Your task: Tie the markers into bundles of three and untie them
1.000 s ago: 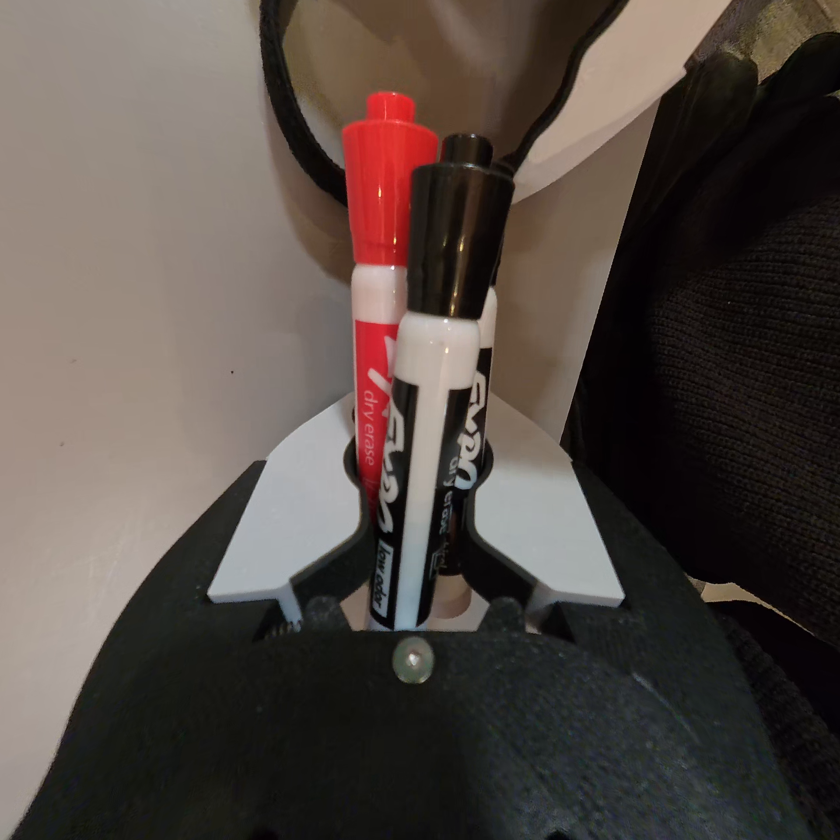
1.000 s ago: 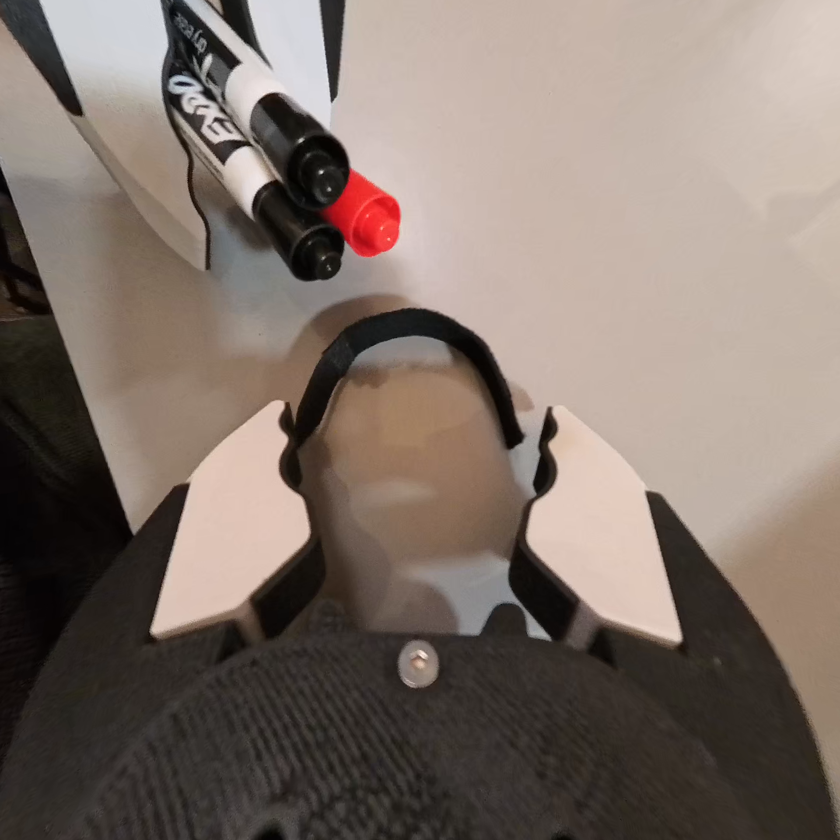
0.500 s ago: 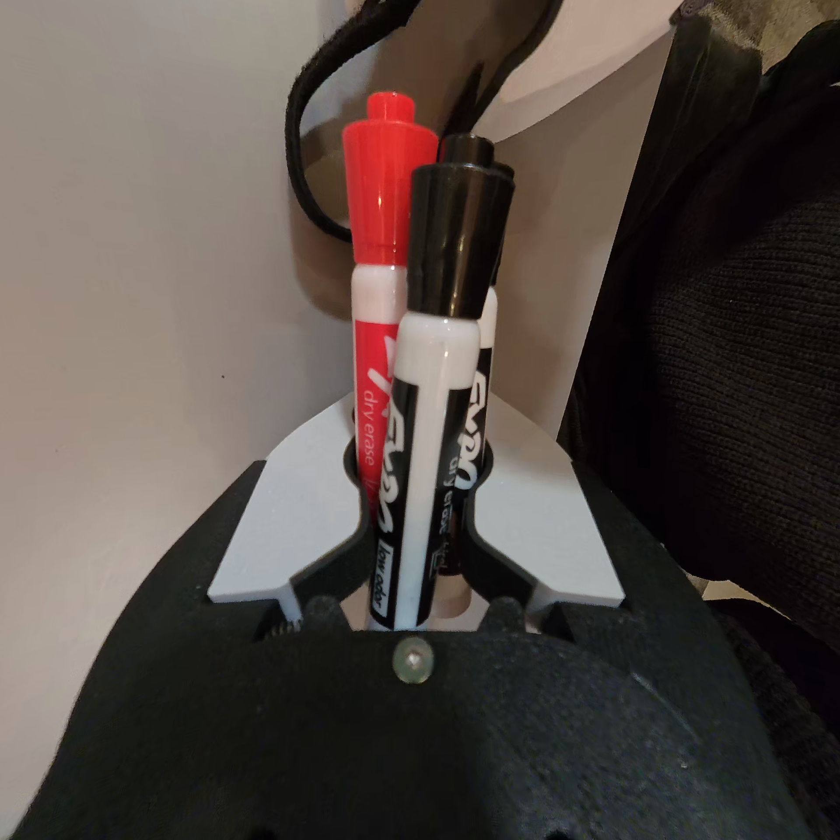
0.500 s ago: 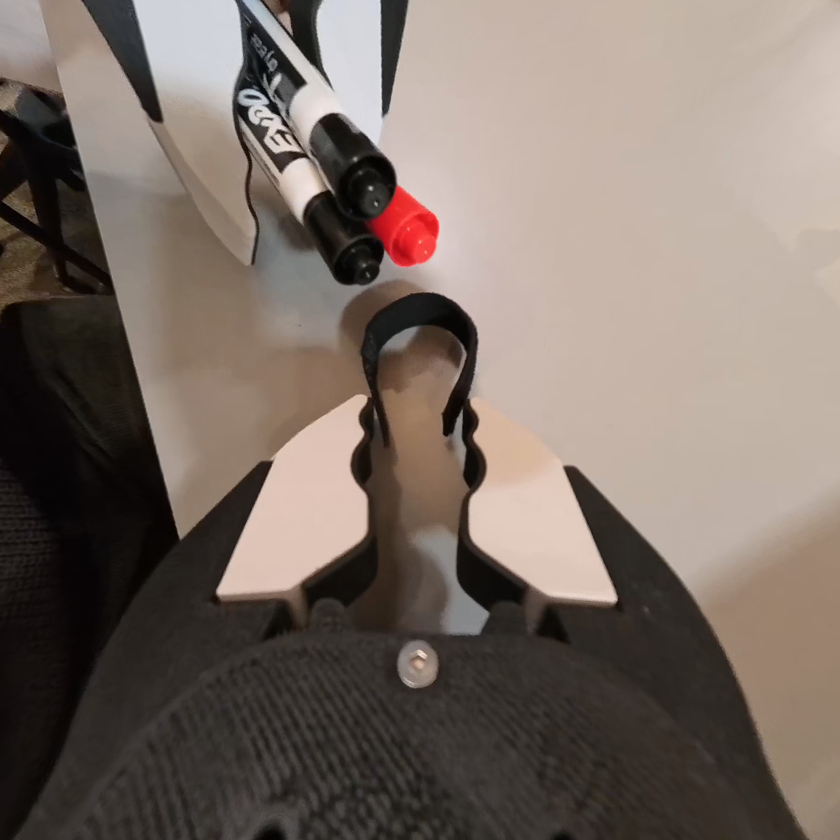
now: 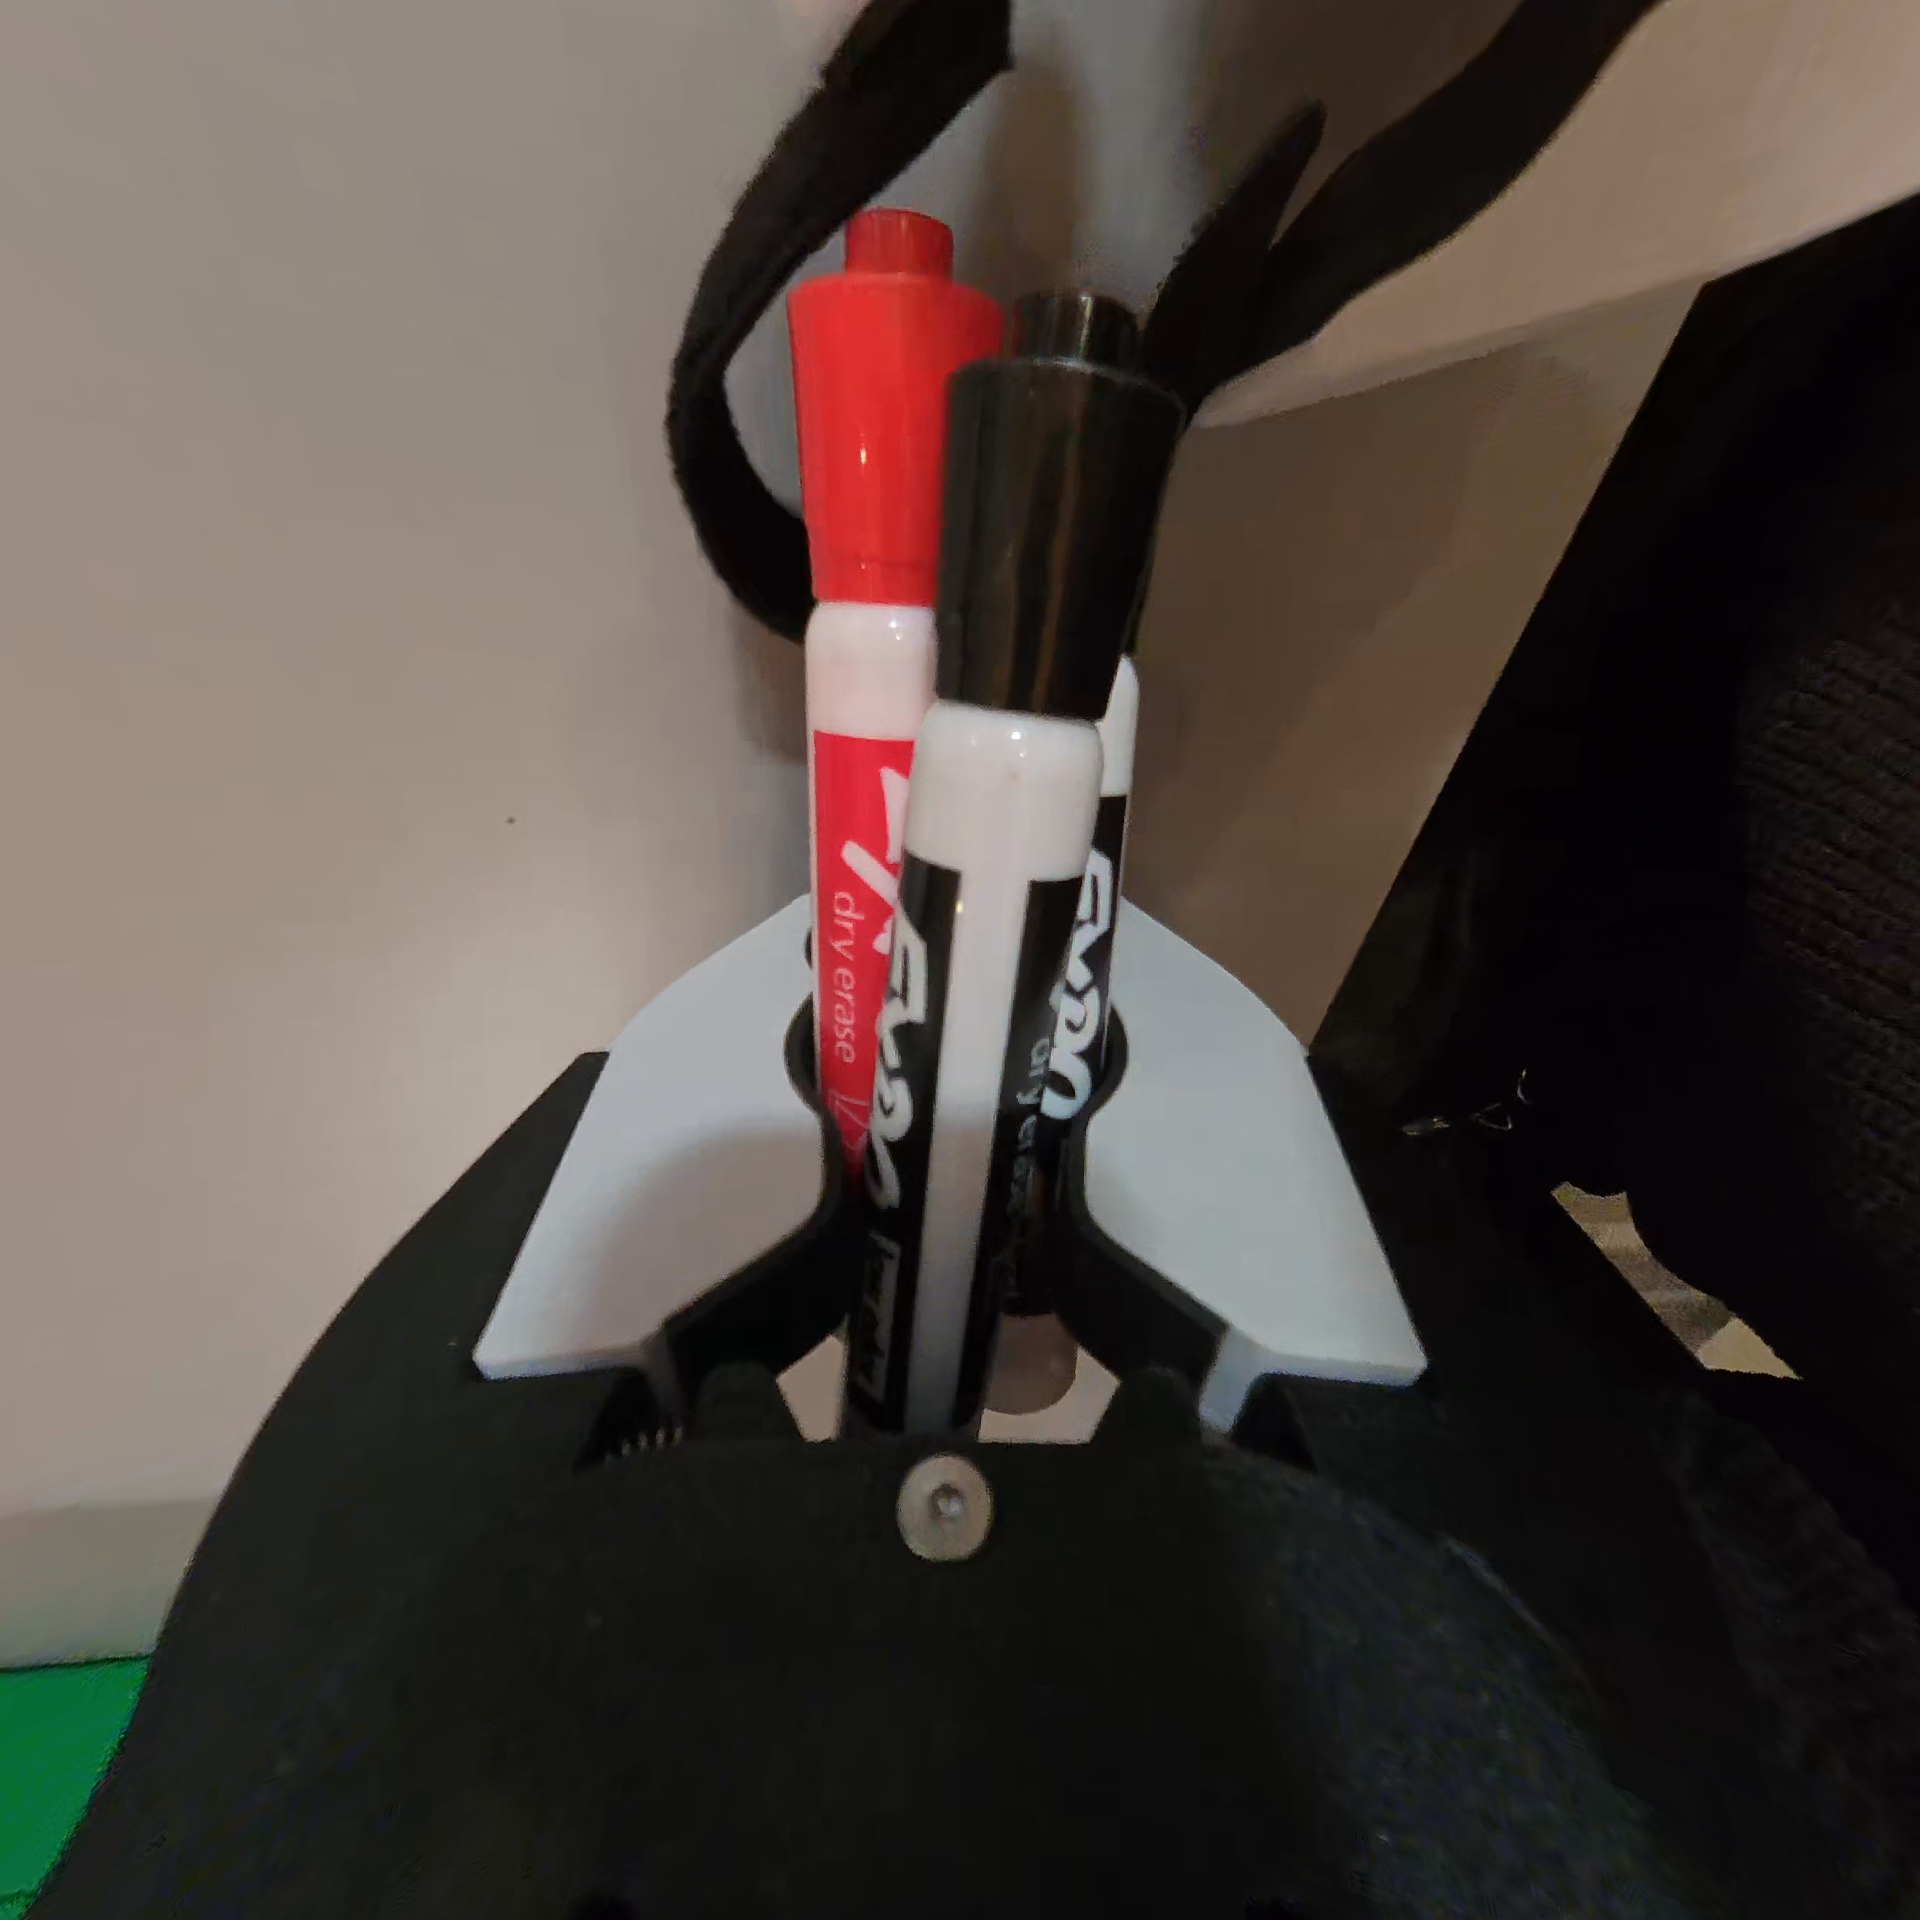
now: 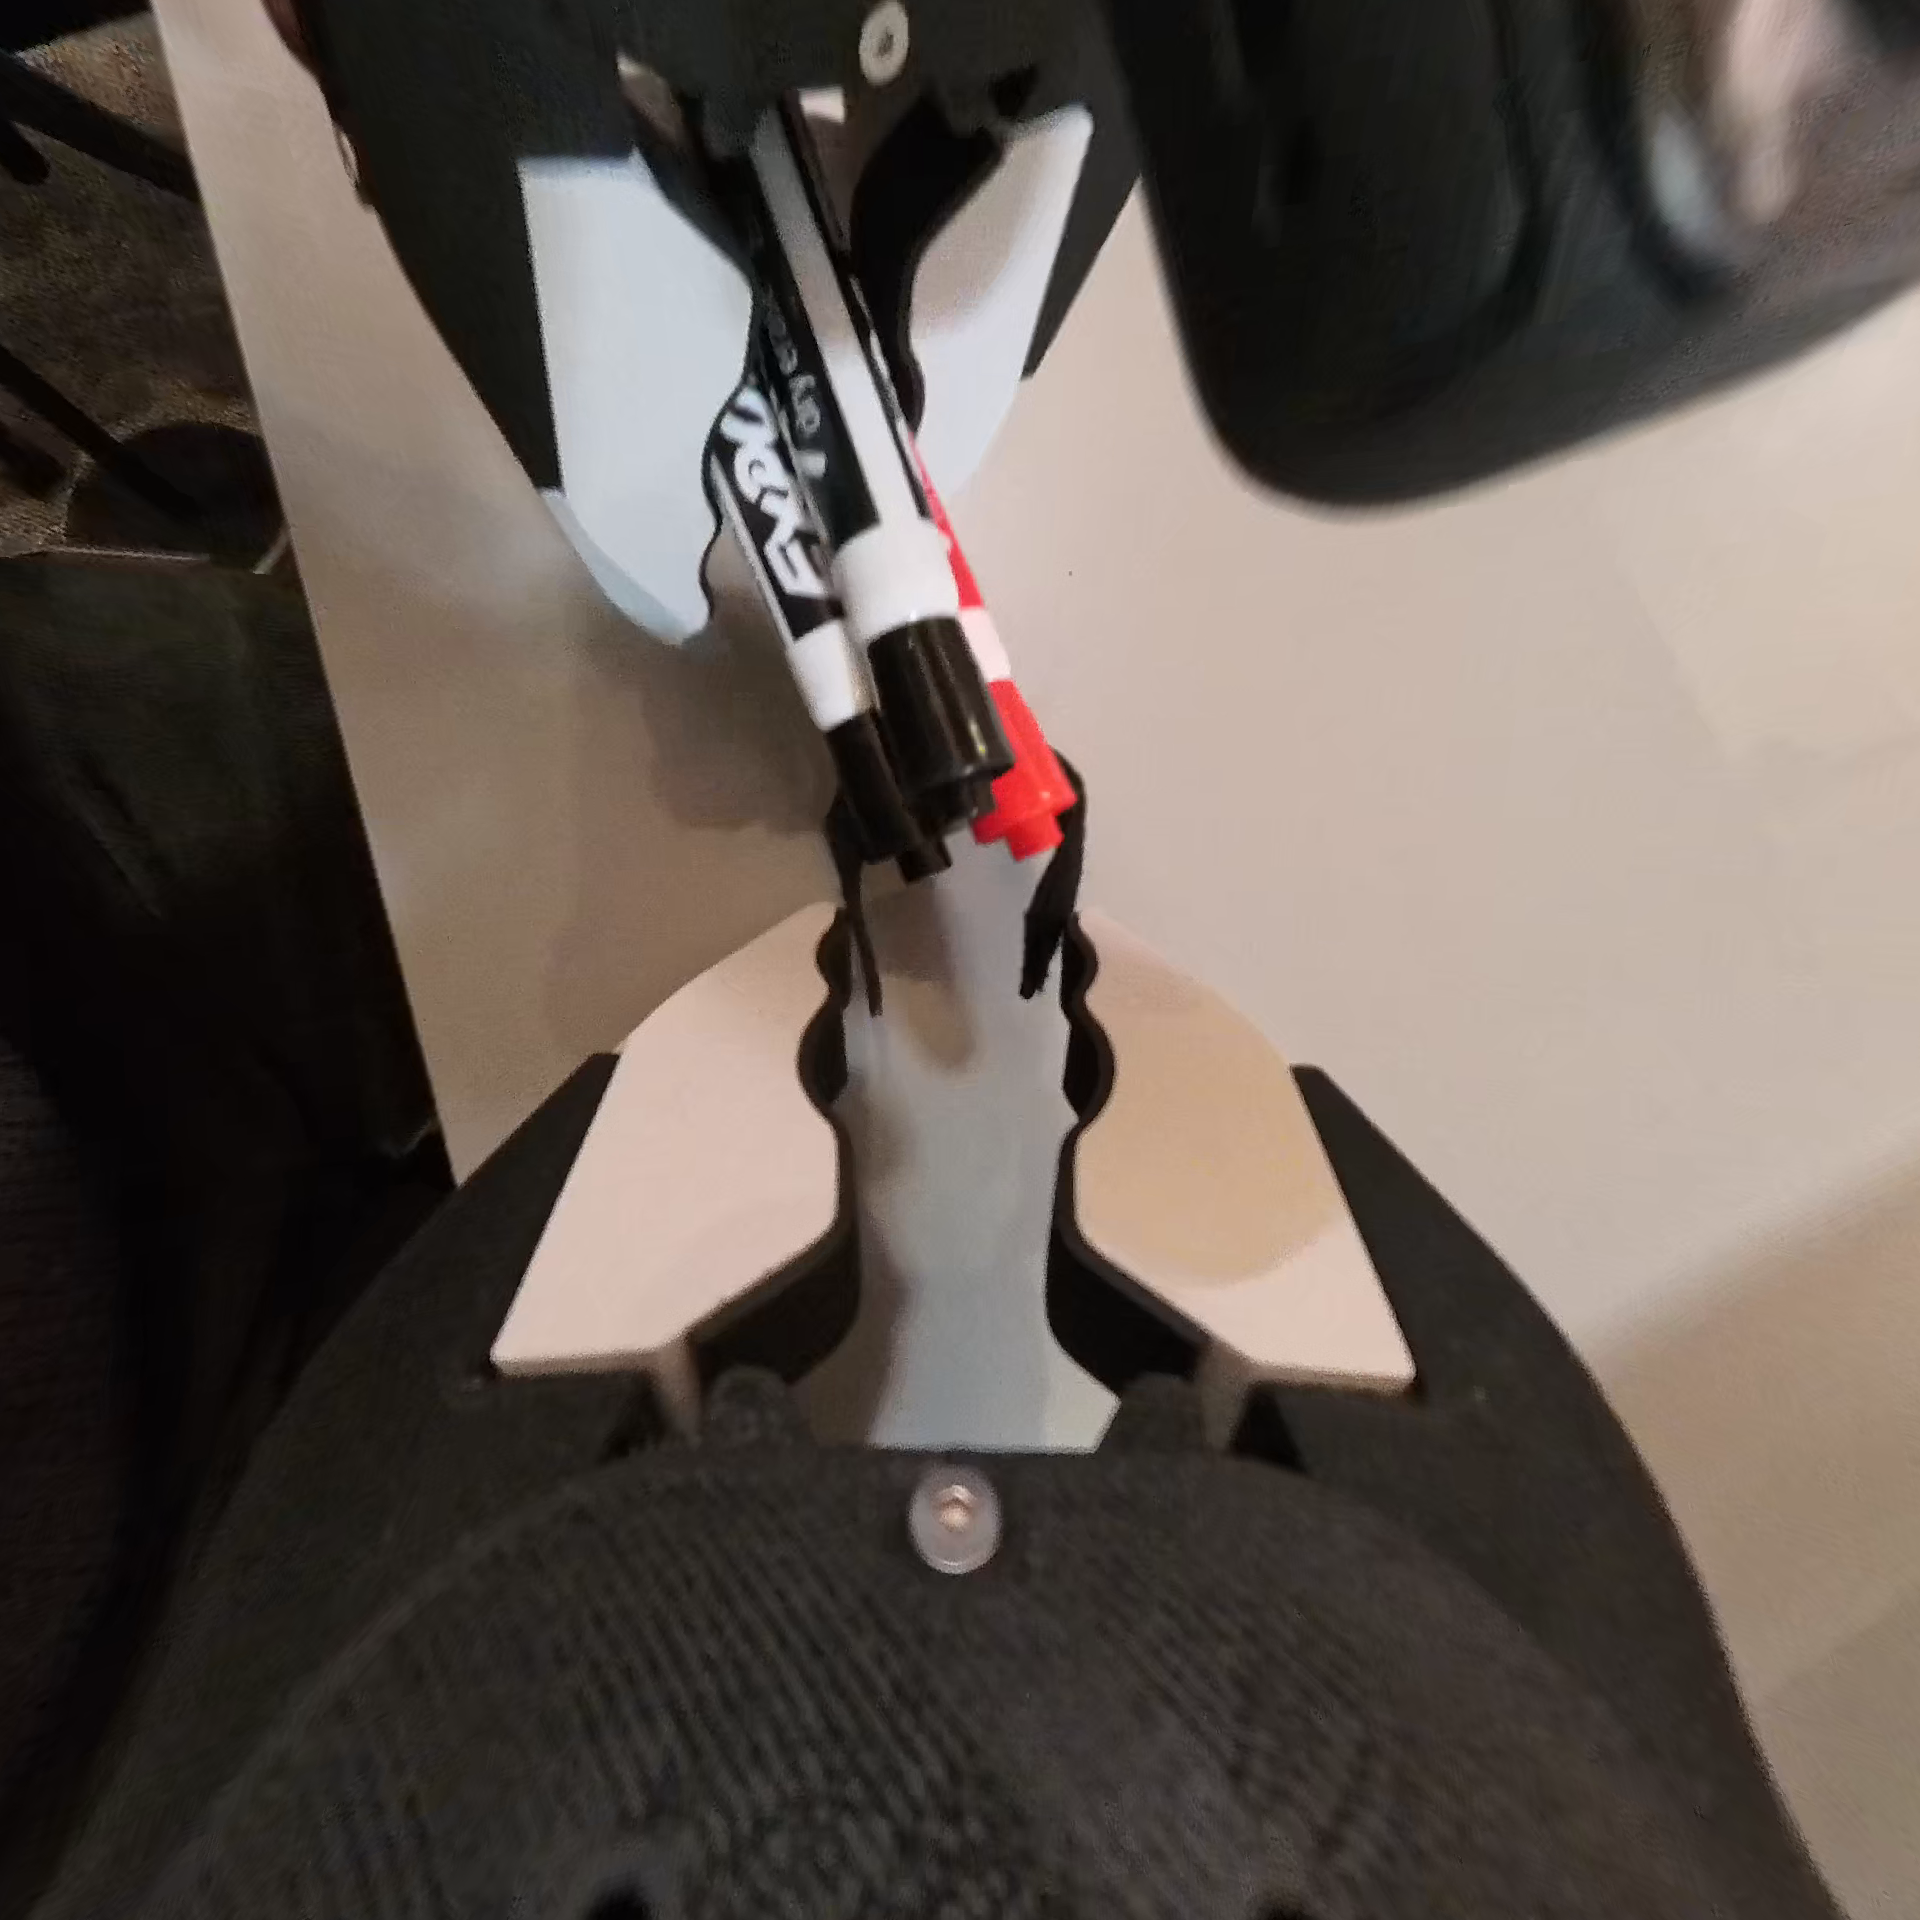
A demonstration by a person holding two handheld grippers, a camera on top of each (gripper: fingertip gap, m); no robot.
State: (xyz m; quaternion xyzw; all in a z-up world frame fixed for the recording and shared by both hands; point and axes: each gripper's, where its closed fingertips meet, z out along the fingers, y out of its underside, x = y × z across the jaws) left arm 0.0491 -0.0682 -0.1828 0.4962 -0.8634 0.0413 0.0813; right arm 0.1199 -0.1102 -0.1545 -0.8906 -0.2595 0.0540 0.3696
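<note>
My left gripper (image 5: 961, 935) is shut on three markers held side by side: a red one (image 5: 883, 416), a black one in front (image 5: 1049, 540) and a second black one behind (image 5: 1075, 322). My right gripper (image 6: 956, 925) faces them with its jaws narrowly apart. A black strap (image 6: 1049, 914) is looped across its fingertips. The loop sits around the marker cap tips (image 6: 1023, 800). In the left wrist view the strap (image 5: 717, 416) curves behind the red cap. The left gripper (image 6: 821, 540) also shows in the right wrist view.
A white table surface (image 6: 1455, 935) lies under both grippers, with its edge at the left (image 6: 343, 831). A dark mesh fabric (image 5: 1662, 831) fills the right of the left wrist view. A blurred dark shape (image 6: 1507, 260) is at the upper right. A green patch (image 5: 62, 1766) shows at lower left. Left tips to right tips: about 9 cm.
My right gripper narrowed its jaws and came up to the markers. The strap loop went from wide and clear of the caps to narrow and over their tips.
</note>
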